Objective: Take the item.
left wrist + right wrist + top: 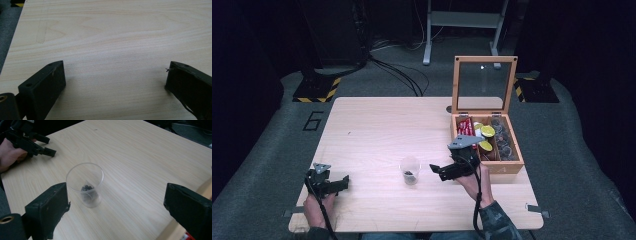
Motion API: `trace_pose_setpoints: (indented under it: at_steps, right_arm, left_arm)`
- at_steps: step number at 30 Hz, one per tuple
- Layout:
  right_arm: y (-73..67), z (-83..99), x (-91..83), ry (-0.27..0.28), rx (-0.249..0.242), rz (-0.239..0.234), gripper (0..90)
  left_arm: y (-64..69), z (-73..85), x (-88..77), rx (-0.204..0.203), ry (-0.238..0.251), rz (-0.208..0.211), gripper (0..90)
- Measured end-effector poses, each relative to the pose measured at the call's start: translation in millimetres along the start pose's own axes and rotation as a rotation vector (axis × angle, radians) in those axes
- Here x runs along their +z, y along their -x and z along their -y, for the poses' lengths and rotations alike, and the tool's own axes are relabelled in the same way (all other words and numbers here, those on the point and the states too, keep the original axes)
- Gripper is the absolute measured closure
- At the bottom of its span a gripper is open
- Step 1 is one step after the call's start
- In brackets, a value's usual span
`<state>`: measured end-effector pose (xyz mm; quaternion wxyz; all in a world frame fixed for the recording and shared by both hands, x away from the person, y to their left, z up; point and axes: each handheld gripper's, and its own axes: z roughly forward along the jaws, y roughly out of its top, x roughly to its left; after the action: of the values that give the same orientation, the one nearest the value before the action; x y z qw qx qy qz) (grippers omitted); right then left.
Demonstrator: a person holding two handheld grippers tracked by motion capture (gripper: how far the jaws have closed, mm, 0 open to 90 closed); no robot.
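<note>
A clear plastic cup [410,170] [85,185] stands upright near the table's front middle, with a few dark bits at its bottom. My right gripper [437,170] [115,205] is open just right of the cup, its jaws pointing left at it and apart from it. My left gripper [343,181] [115,80] is open near the front left of the table, low over bare wood, with nothing between its jaws. It also appears far off in the right gripper view, as the left gripper [42,143] held by a hand.
An open wooden box [486,145] with a glass lid [484,85] stands at the table's right, holding red packets, yellow capsules and several clear cups. The table edge [412,231] runs along the front. Cables and a stand base lie on the floor behind.
</note>
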<state>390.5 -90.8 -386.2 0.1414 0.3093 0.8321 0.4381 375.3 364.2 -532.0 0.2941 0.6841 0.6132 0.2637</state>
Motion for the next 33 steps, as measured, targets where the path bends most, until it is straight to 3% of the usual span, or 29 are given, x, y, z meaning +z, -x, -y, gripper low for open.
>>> trace_pose_setpoints:
  at_steps: [17, 26, 33]
  right_arm:
    - [24.4, 43.0, -47.7, 0.003, 0.052, 0.157, 4.5]
    - [43.5, 86.9, -67.2, -0.006, 0.141, 0.269, 4.5]
    - [62.0, 137.8, -69.1, -0.062, 0.232, 0.37, 4.2]
  left_arm:
    - [0.1, 0.0, 0.1, -0.001, 0.001, 0.0, 2.2]
    - [0.0, 0.0, 0.0, 0.0, 0.0, 0.0, 2.2]
    - [0.0, 0.0, 0.0, 0.0, 0.0, 0.0, 2.2]
